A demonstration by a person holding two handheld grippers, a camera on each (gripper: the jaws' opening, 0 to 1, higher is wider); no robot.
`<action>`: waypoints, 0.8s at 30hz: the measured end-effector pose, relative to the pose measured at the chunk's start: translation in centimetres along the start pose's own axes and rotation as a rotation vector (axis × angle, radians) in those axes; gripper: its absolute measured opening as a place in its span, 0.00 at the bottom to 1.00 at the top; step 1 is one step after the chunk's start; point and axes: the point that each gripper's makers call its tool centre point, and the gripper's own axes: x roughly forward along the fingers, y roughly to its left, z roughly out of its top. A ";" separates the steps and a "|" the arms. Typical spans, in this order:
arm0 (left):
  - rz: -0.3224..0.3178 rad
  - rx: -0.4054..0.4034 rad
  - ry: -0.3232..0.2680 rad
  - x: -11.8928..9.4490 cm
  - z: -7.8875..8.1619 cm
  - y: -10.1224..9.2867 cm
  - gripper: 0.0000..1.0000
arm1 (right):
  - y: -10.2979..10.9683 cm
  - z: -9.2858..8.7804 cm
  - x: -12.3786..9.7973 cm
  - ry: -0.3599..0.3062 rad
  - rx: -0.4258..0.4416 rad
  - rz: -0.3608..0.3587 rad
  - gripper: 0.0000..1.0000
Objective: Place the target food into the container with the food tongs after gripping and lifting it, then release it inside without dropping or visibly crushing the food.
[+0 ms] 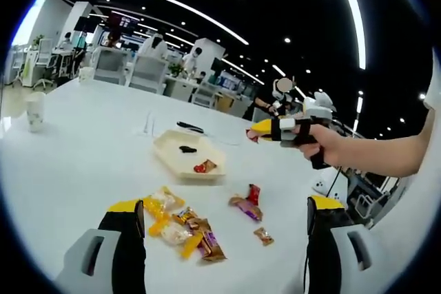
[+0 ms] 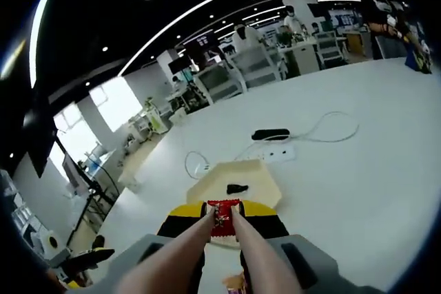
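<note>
The right gripper (image 2: 222, 222) is carrying pink food tongs (image 2: 207, 246) whose tips are pinching a red-wrapped candy (image 2: 222, 213) just above the near rim of the cream container (image 2: 258, 173); whether its jaws are pressing the tong arms together I cannot tell, though the tips are meeting on the wrapper. To finish well, I judge the tongs should be travelling a little further over the container floor and lowering before easing apart, so the candy is dropping only a short way and the wrapper is not being squashed. The left gripper (image 1: 227, 228) is hovering with its jaws spread wide and holding nothing, above a loose pile of wrapped candies (image 1: 180, 225).

The white tabletop (image 1: 83, 142) is stretching broad and glossy, carrying a power strip (image 2: 272, 153) with a trailing cable and a paper cup (image 1: 34, 111). Around it, an open-plan office with strip ceiling lights, desks and chairs is showing. Inside the container a small dark piece (image 2: 236, 188) is lying.
</note>
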 end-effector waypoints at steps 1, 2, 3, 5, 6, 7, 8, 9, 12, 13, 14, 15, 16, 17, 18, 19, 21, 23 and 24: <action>-0.001 -0.007 -0.003 0.0 0.1 0.0 0.99 | 0.0 0.1 0.0 -0.002 -0.001 0.000 0.18; -0.001 -0.009 -0.006 0.0 0.1 0.0 0.99 | -0.1 0.2 0.1 -0.004 -0.004 -0.001 0.18; 0.000 -0.008 -0.006 -0.1 0.0 0.0 0.99 | -0.1 0.3 0.1 -0.003 -0.004 0.000 0.18; -0.006 0.002 0.004 -0.1 -0.2 -0.2 0.99 | -0.2 0.7 0.4 -0.005 -0.007 0.001 0.18; -0.009 0.004 0.007 -0.1 -0.4 -0.3 0.99 | -0.2 0.9 0.6 -0.006 -0.009 0.004 0.18; -0.009 0.006 0.010 -0.1 -0.5 -0.3 0.99 | -0.2 1.1 0.6 -0.007 -0.008 0.007 0.18; -0.009 0.007 0.014 -0.1 -0.6 -0.3 0.99 | -0.2 1.4 0.7 -0.013 -0.013 0.005 0.18; -0.008 0.006 0.015 -0.1 -0.6 -0.4 0.99 | -0.2 1.5 0.8 -0.014 -0.013 0.006 0.18; -0.010 0.003 0.014 0.1 -0.6 -0.5 0.99 | -0.3 2.0 1.0 -0.025 -0.026 0.002 0.18; -0.010 0.003 0.014 0.1 -0.6 -0.5 0.99 | -0.3 2.0 1.1 -0.023 -0.026 0.006 0.18; -0.010 0.001 0.014 0.2 -0.7 -0.6 0.99 | -0.4 2.1 1.2 -0.025 -0.026 0.004 0.18; -0.010 0.000 0.015 0.2 -0.7 -0.7 0.99 | -0.5 2.1 1.2 -0.024 -0.028 0.003 0.18; -0.009 0.000 0.016 0.3 -0.7 -0.7 0.99 | -0.5 2.1 1.3 -0.023 -0.029 0.002 0.18; -0.009 0.000 0.018 0.3 -0.8 -0.8 0.99 | -0.6 2.1 1.3 -0.023 -0.027 0.002 0.18; -0.009 0.000 0.019 0.3 -0.8 -0.8 0.99 | -0.6 2.2 1.4 -0.023 -0.028 0.001 0.18; -0.010 -0.003 0.022 0.4 -0.9 -0.9 0.99 | -0.8 2.1 1.5 -0.021 -0.033 -0.002 0.18; -0.012 -0.006 0.025 0.5 -1.0 -1.0 0.98 | -0.8 2.2 1.5 -0.020 -0.030 -0.001 0.18; -0.014 -0.008 0.028 0.6 -1.0 -1.2 0.98 | -0.8 2.3 1.7 -0.019 -0.033 -0.001 0.18; -0.020 -0.007 0.028 0.7 -1.0 -1.4 0.98 | -0.7 2.4 1.7 -0.021 -0.037 -0.002 0.18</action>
